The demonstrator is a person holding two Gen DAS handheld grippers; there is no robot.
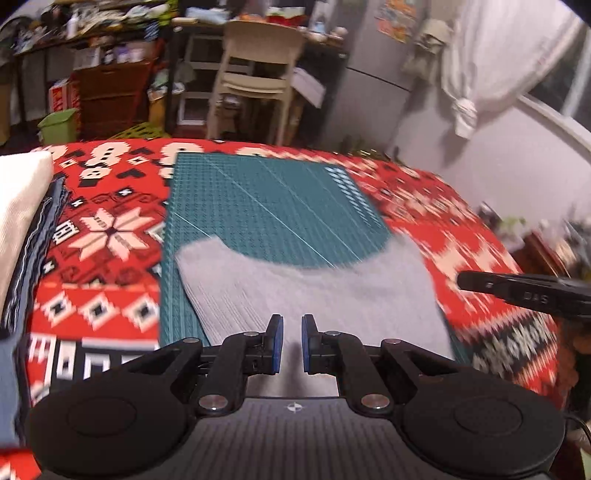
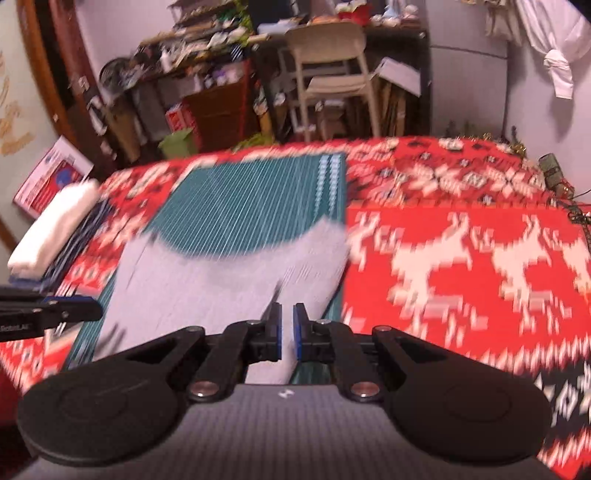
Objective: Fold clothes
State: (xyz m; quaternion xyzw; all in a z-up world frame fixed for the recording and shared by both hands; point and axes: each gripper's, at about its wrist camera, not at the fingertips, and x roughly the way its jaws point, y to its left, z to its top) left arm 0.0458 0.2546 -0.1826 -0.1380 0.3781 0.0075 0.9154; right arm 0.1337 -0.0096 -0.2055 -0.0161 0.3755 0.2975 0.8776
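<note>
Blurred pale lettering on the black arm of the right claw (image 1: pixel 532 295) may read "DAS". Nothing else is legible.

Lived-in home, prob. a combined living/storage rm. Table w/ a red-and-white knitted-pattern tablecloth (image 2: pixel 461 258) showing reindeer & snowflakes, topped by a teal gridded cutting mat (image 1: pixel 273 206). Behind it: a cream plastic chair (image 1: pixel 258 70), cluttered dark wooden shelves (image 2: pixel 192 48) full of misc. household stuff, a small green plastic bin (image 1: pixel 59 125), a white garment hanging on the wall (image 1: pixel 491 62), and a grey fridge w/ a colourful poster (image 1: pixel 397 16).
</note>
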